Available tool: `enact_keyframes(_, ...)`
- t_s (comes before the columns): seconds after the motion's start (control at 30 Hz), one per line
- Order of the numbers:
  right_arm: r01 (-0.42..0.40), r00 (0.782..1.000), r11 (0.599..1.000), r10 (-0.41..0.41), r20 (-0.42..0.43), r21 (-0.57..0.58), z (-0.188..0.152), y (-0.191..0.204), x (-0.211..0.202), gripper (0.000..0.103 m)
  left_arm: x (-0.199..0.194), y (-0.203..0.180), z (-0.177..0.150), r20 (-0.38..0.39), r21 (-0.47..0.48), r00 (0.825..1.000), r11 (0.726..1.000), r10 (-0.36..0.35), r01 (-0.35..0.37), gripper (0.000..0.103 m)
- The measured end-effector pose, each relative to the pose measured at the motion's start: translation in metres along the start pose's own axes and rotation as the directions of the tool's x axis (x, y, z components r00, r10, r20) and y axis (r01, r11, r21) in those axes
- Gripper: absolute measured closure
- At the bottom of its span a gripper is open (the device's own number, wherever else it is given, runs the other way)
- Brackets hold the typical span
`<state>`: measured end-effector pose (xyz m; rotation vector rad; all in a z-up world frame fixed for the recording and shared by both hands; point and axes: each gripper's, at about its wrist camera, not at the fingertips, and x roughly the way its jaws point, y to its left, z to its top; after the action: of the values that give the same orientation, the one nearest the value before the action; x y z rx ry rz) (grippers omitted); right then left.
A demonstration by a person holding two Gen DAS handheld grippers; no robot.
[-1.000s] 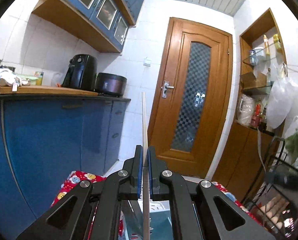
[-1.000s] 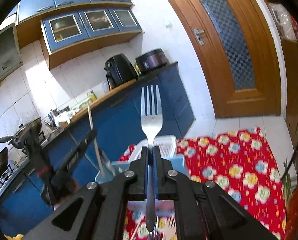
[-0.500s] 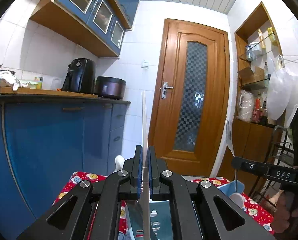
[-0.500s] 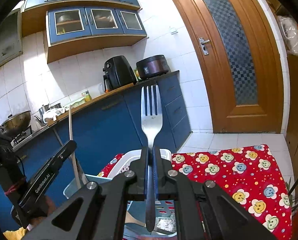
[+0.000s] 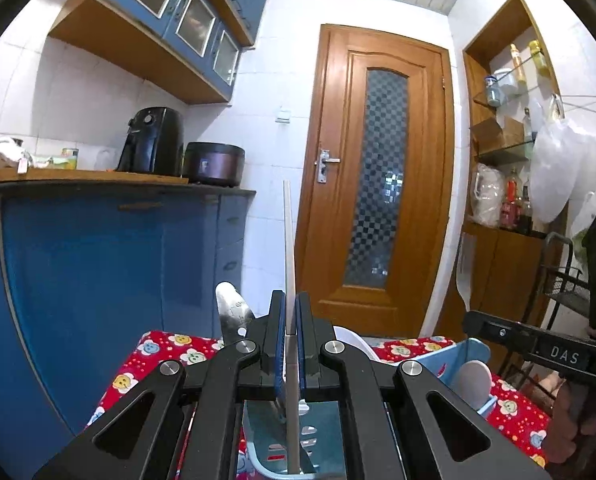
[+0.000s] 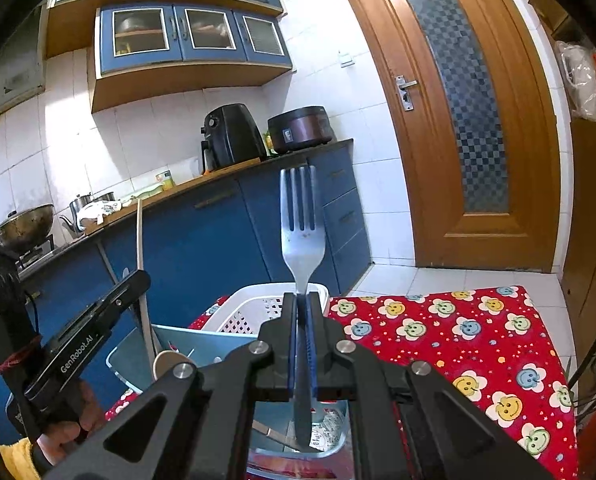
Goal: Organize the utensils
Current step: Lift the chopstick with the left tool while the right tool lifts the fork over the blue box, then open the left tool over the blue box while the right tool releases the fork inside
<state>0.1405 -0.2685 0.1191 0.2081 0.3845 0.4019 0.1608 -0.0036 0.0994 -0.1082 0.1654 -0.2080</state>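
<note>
Blue base cabinets (image 5: 98,264) run under a dark counter along the tiled wall; on the counter stand a black air fryer (image 5: 152,142) and a dark rice cooker (image 5: 214,162); blue glazed wall cupboards (image 6: 190,36) hang above; a wooden door (image 5: 381,176) with a chequered glass panel closes off the far end. Below the grippers lies a red cloth (image 6: 457,344) printed with smiling flowers; on it stand a white perforated basket (image 6: 254,308) and, just in front of it, a light blue utensil holder (image 6: 186,348).

Left gripper (image 5: 291,344): jaws closed on a pale chopstick (image 5: 288,240); the chopstick stands upright between the blue pads, its upper end rising well above the fingertips, its lower end reaching down into the blue utensil holder. A metal spoon handle (image 5: 230,312) stands up just left of the left gripper; a rounded pale utensil end (image 5: 473,382) shows at the holder's right side.

Right gripper (image 6: 301,344): jaws closed on a steel fork (image 6: 299,224); tines up, handle gripped between the pads, handle tip hanging above the holder's interior. In the right wrist view the left gripper (image 6: 138,276) appears at the left with the chopstick upright in it; a hand (image 6: 70,420) holds its grip.
</note>
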Motion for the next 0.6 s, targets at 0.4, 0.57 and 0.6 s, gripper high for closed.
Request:
enact_keyframes(0.4, -0.023, 1.000, 1.000, 0.023, -0.004, -0.002, 0.001, 0.010, -0.012, 0.093, -0.008, 0.002, 0.000, -0.044, -0.007, 0.999, 1.000, 0.003, -0.003, 0.087)
enact_keyframes(0.57, -0.034, 0.999, 0.999, 0.034, 0.001, 0.012, 0.003, 0.014, -0.021, 0.076, -0.019, 0.006, 0.005, -0.038, -0.034, 0.999, 0.999, -0.007, 0.005, 0.065)
enact_keyframes(0.6, -0.033, 0.999, 0.999, 0.033, 0.004, 0.013, 0.004, 0.015, -0.024, 0.076, -0.020, 0.006, 0.007, -0.037, -0.038, 0.999, 0.999, -0.009, 0.007, 0.065)
